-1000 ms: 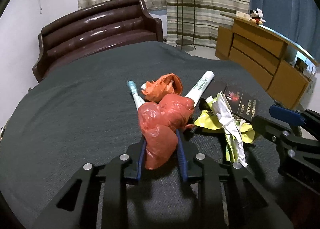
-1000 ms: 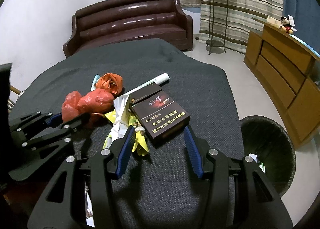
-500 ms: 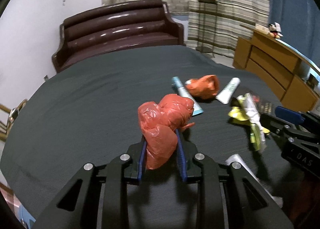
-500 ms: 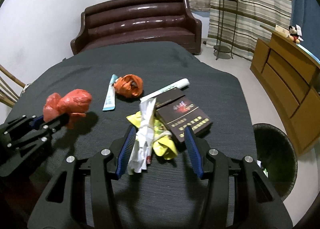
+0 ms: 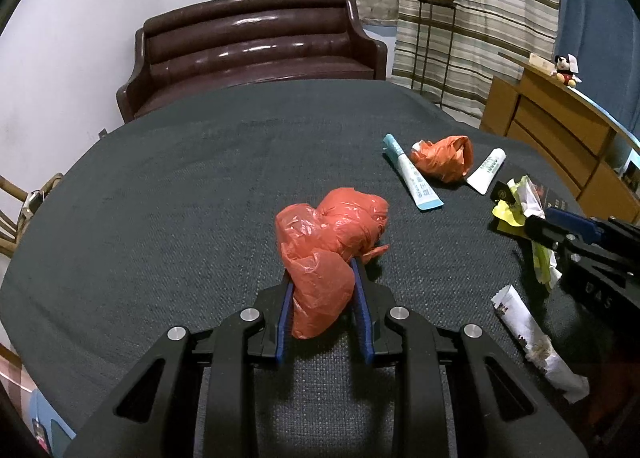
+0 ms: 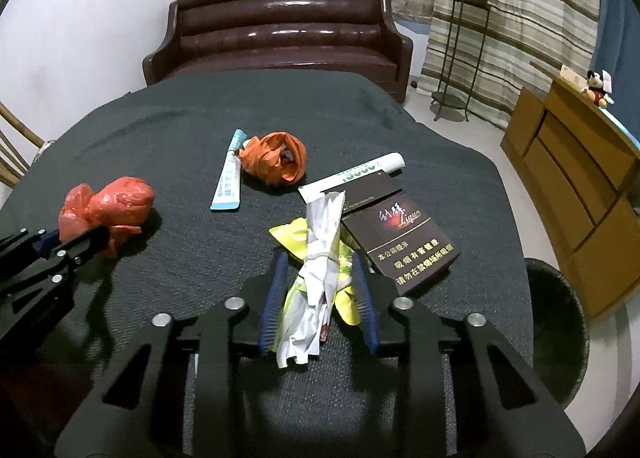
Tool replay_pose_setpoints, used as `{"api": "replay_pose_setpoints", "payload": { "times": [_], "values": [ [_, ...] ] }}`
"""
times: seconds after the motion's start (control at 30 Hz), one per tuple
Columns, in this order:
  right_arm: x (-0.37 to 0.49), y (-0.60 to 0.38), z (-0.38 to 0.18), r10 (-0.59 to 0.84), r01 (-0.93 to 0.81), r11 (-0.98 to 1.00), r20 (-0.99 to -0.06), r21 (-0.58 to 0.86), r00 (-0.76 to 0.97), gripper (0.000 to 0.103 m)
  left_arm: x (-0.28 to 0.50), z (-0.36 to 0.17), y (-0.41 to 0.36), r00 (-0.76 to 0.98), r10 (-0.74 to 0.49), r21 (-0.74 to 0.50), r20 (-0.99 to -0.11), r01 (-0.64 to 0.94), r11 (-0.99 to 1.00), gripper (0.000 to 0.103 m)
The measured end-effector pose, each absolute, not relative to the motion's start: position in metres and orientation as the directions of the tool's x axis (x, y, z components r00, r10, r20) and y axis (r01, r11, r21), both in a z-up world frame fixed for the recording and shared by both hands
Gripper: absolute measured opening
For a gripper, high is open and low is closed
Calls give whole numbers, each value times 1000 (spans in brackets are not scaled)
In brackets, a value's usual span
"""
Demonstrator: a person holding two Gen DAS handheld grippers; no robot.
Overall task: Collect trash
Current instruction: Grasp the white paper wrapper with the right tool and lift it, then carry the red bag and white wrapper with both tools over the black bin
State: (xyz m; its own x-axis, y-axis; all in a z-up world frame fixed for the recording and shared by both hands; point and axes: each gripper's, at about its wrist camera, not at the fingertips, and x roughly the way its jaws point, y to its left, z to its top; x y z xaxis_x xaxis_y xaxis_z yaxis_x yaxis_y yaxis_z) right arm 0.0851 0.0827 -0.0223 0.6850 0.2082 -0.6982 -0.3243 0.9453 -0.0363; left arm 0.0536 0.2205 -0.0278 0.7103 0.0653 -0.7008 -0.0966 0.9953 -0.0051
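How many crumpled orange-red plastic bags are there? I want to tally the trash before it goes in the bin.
2. One red bag is clamped in the left gripper, above the dark cloth. The other orange bag lies farther back on the cloth, between the two tubes. None seems hidden.

Left half of dark tablecloth point(image 5: 168, 194) bare: open passage there. Right half crowded: blue sachet point(image 6: 227, 187), orange bag wad point(image 6: 276, 162), white tube point(image 6: 360, 174) and dark cigarette box point(image 6: 404, 242) lie close together, box just right of right gripper point(image 6: 318, 286). White paper roll point(image 5: 534, 342) lies between the two grippers. Wicker bin point(image 6: 556, 334) stands beyond table's right edge, sofa point(image 6: 280, 34) behind far edge.
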Motion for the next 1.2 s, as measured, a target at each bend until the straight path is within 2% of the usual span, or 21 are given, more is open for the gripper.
{"api": "replay_pose_setpoints", "payload": {
  "times": [0.47,0.7,1.2],
  "values": [
    [79,79,-11,239,-339,941,-668,-21,704,13,51,-26,214,718,61,-14,-693,-99,995,27],
    [71,64,-3,249,-328,945,-646,-2,721,13,47,-18,204,733,44,-22,-679,-80,997,27],
    [63,-20,14,153,-170,985,-593,27,791,13,49,11,134,787,-61,-53,-614,37,998,27]
  ]
}}
